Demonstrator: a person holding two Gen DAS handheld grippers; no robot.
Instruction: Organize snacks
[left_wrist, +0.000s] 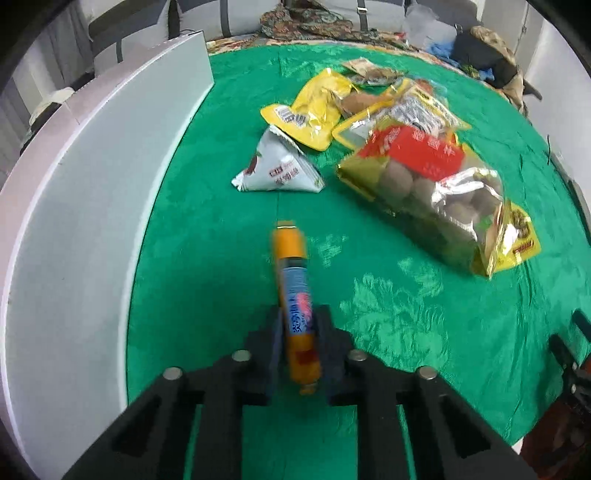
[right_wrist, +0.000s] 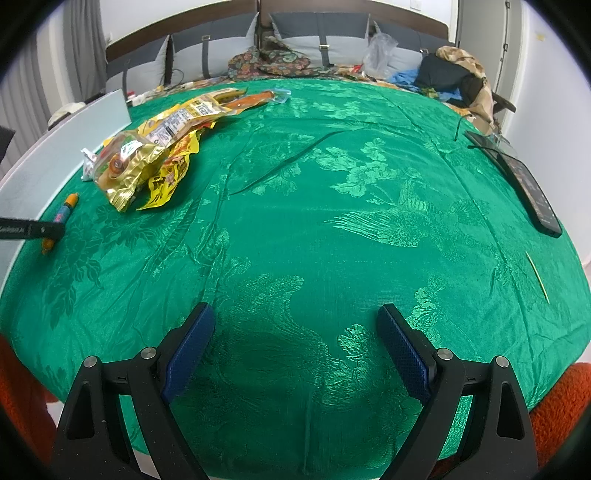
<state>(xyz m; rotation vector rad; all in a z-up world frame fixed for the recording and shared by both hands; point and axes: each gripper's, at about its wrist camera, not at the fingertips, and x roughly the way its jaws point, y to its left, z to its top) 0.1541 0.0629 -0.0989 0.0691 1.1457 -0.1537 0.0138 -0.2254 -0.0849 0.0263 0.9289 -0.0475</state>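
Now clamped low in the frame's middle: an orange sausage stick (left_wrist: 297, 306) with a blue label, pinched near its rear end by the left claw (left_wrist: 299, 328), pointing up the frame toward the other snacks, blurred, apparently just off the cloth. Probably gripped that way to carry it lengthwise to a sorting spot. Beyond it, centre frame, a white triangular pouch (left_wrist: 277, 166); to upper right, a yellow packet (left_wrist: 314, 107) and a clear bag of brown balls (left_wrist: 436, 184), overlapping in a loose heap. Along the left edge, a white panel (left_wrist: 92, 184) standing upright. Over in the right view, the right claw (right_wrist: 295, 339) spread wide, holding nothing, above bare green brocade cloth (right_wrist: 332, 221) covering the bench; a dark phone (right_wrist: 528, 192) at far right, grey cushions and clutter behind.
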